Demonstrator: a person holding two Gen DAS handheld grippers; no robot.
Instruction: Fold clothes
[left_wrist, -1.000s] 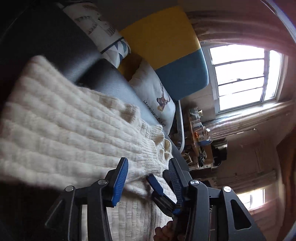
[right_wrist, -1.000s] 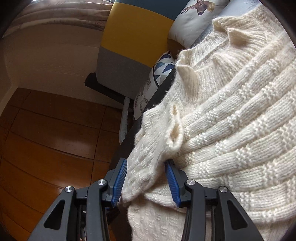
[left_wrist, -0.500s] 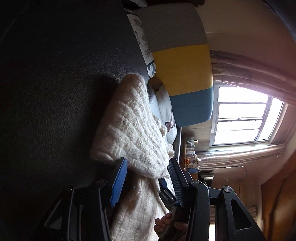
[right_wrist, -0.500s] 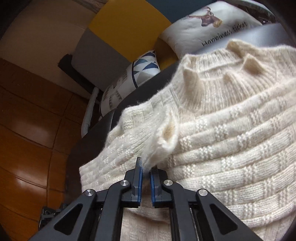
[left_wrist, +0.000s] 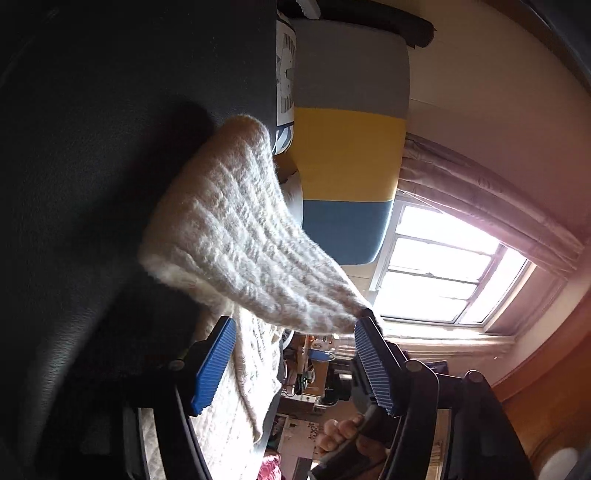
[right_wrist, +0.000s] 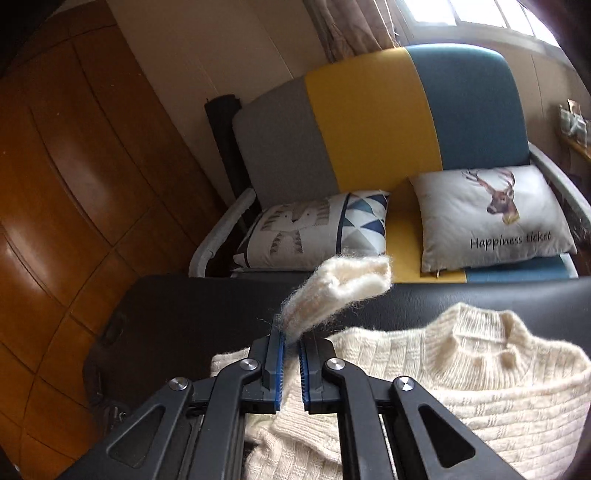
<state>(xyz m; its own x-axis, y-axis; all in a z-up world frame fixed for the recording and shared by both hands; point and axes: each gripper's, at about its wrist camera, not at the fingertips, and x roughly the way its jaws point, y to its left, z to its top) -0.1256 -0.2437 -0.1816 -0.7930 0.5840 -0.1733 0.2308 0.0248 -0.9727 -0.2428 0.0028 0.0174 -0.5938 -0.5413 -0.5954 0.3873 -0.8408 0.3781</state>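
Dark padded surface (right_wrist: 192, 314) supports the cream knit sweater (right_wrist: 480, 373), collar toward the sofa (right_wrist: 369, 122). Right gripper (right_wrist: 291, 354) is clamped on the lifted sleeve cuff (right_wrist: 351, 280). Left gripper (left_wrist: 295, 354) stands apart, apparently empty. Knit is soft and stretchy; grip at ribbed edges.

The one readable text is "Happiness ticket", in dark slanted handwriting-style letters along the lower edge of the pale cushion (right_wrist: 487, 218) that lies on the right of the sofa seat (right_wrist: 402, 236), seen from the right wrist. The words run under a printed stag's head on the same cushion. The second cushion (right_wrist: 314, 230), to its left, carries only a pattern of blue triangles and grey animal shapes, with no lettering. In the left wrist view that patterned cushion (left_wrist: 286, 92) shows edge-on and no words can be made out on it; the small items on the far shelf are too blurred to read.
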